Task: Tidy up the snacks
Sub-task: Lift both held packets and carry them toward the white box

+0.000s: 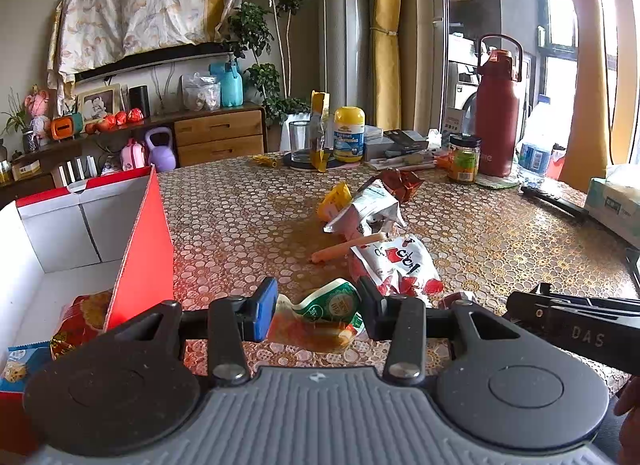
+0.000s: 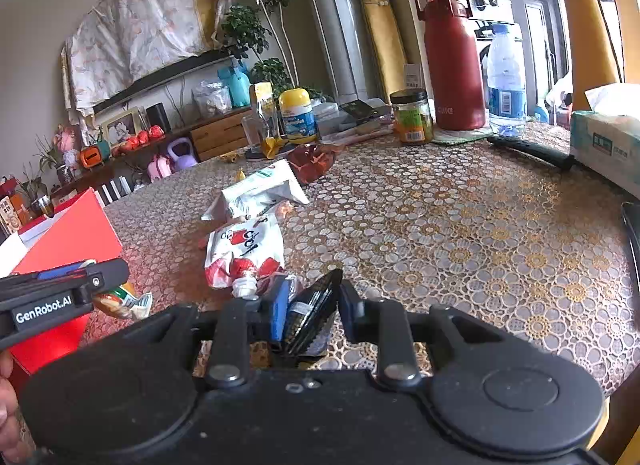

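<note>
Two claws work low over the bench (image 2: 460, 225), whose cover is a gold and brown lace-patterned cloth. The left claw (image 1: 318, 311) has its fingers part-way spread, and between them lies a flat green and white sachet with an orange lower half (image 1: 324, 317); whether the pads press on it I cannot tell. Just to the left of that claw stands an open red and white cardboard box (image 1: 140, 249), with a red biscuit packet (image 1: 82, 317) and a blue cookie packet (image 1: 18, 365) lying inside it at its near end.

The right claw (image 2: 312, 311) is nearly pressed together, pinching a dark crinkled foil snack packet (image 2: 310, 317) that stands on edge between its blue pads. Just ahead of it and slightly left lies a white spouted pouch printed with red strawberries (image 2: 244, 253), its white cap (image 2: 244, 287) beside the left finger. Beyond that pouch is a white and green foil bag (image 2: 260, 193), and farther on a crumpled red-brown wrapper (image 2: 312, 161).

From the left claw's side, a thin orange sausage stick (image 1: 348, 247) lies ahead, touching the strawberry pouch, with a small yellow packet (image 1: 334, 199) farther off.

Well ahead of the right claw stand a tall red flask with a loop handle (image 2: 450, 53), a clear plastic water bottle (image 2: 506, 77) and a glass jar with a black lid (image 2: 412, 117). A tissue box (image 2: 604, 141) sits far to its right.
</note>
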{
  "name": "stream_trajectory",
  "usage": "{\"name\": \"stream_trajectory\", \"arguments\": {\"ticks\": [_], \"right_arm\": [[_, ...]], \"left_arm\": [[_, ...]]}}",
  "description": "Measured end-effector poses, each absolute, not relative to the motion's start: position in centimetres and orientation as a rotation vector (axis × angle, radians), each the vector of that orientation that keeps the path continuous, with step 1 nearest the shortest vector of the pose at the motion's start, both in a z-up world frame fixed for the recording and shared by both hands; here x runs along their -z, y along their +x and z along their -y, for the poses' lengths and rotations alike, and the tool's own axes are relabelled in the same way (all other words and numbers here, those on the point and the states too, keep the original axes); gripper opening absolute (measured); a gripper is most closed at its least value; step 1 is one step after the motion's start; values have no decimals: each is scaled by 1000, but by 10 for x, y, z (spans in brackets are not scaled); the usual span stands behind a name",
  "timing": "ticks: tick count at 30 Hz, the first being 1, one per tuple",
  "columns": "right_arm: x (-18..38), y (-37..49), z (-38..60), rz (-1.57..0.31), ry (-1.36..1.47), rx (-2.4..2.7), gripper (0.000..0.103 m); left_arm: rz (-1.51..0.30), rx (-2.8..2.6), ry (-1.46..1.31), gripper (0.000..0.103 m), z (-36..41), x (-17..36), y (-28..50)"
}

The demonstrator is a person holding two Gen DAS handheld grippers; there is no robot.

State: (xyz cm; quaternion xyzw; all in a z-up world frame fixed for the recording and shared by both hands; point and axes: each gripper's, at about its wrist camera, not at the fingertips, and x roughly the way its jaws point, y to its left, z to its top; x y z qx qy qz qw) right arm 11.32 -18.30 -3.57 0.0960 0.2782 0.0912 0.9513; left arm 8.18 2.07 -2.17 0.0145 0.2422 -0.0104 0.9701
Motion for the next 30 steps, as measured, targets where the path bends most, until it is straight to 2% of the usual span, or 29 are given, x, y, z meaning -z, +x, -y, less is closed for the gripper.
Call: {"name": "stream_trajectory", "arguments": {"ticks": [20, 30], "right_arm": [[44, 109, 164, -538, 107, -131, 30], [49, 109, 169, -543, 170, -135, 29]], "left_arm": [[-492, 29, 23, 42, -22, 22, 81], [-493, 29, 18, 42, -22, 21, 80]]}}
